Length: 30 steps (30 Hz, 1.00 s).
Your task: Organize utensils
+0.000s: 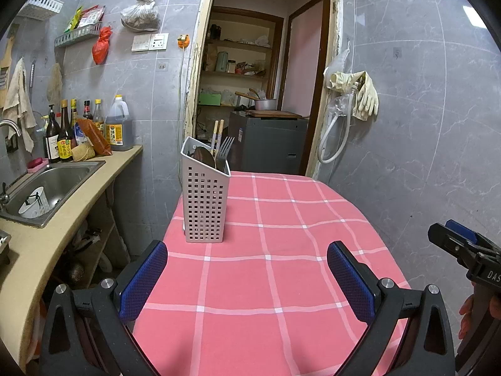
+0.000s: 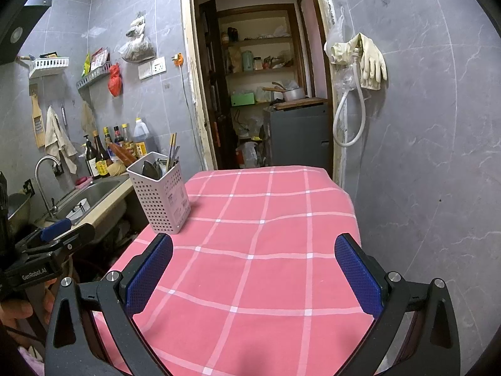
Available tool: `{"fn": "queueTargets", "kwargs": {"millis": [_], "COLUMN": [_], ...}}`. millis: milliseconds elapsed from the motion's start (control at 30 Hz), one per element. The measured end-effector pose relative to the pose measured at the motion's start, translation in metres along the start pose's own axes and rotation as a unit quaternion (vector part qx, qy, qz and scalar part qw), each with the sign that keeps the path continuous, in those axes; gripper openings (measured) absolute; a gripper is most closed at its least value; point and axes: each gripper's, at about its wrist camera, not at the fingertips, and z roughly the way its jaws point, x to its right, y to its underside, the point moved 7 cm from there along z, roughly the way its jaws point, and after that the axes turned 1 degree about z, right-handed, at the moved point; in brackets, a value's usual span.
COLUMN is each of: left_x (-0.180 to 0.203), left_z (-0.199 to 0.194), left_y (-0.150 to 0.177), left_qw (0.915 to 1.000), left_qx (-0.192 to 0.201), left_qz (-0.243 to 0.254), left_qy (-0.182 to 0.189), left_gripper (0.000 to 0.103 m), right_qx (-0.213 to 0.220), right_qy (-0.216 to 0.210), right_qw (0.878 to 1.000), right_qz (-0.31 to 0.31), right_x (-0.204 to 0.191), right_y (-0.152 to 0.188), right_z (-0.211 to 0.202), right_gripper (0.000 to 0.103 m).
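White perforated utensil holder [image 1: 205,200] stands upright near table's [image 1: 281,282] far left corner, holding spoon [image 1: 203,156], fork [image 1: 224,150], chopsticks [image 1: 216,134]. Left gripper [image 1: 247,277] and right gripper [image 2: 255,274] both spread wide, empty, above near edge.

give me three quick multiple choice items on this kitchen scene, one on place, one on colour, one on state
1. Where does the utensil holder stand?
A. in the sink
B. on the table's left edge
C. on the wall shelf

2. What colour is the tablecloth?
A. pink with white checks
B. plain blue
C. green stripes

3. What state are the left tool and right tool in?
A. both open, empty
B. both shut on forks
C. one grips a spoon

B: it sits on the cloth beside the counter. A: white lines cross pink. A: wide gaps, nothing between.
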Motion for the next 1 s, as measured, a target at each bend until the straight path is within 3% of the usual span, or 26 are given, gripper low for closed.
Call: {"fn": "queueTargets", "kwargs": {"millis": [1000], "left_x": [-0.0005], "left_z": [0.0035], "left_y": [0.0012], "left_qw": [1.0000], "left_qx": [-0.003], "left_qz": [0.002], "left_qy": [0.000], "left_gripper": [0.103], "right_qx": [-0.004], "right_qy": [0.000], "right_qw": [1.000], "right_qz": [0.001], "right_x": [-0.0009], "right_y": [0.0011], "right_z": [0.0024], "right_gripper": [0.102]}}
